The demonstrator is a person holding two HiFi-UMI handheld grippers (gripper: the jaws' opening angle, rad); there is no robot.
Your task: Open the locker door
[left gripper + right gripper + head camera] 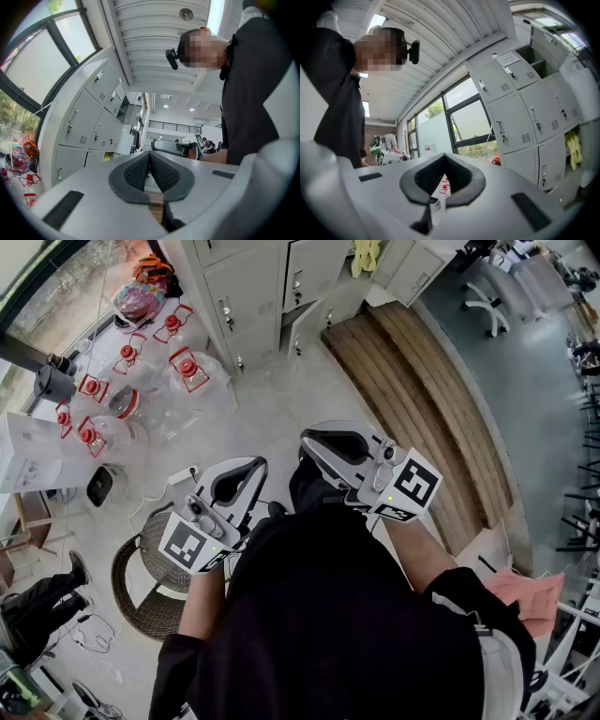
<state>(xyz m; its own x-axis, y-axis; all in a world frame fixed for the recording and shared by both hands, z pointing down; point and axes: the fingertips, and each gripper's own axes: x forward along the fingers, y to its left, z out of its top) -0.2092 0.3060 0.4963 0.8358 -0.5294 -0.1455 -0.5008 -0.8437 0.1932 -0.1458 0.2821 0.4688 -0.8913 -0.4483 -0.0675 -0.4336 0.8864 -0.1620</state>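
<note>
Grey lockers stand at the far side of the floor, well away from both grippers; one low door hangs ajar. I hold both grippers close to my body. My left gripper is shut with nothing in it, and my right gripper is shut and empty too. In the left gripper view the pads meet at the tips of the left gripper, with locker doors off to the left. The right gripper has lockers to its right, one holding something yellow.
Several clear water jugs with red caps sit on the floor at left. A wicker stool stands by my left arm. A wooden platform runs along the right. An office chair is far right; another person's legs show at lower left.
</note>
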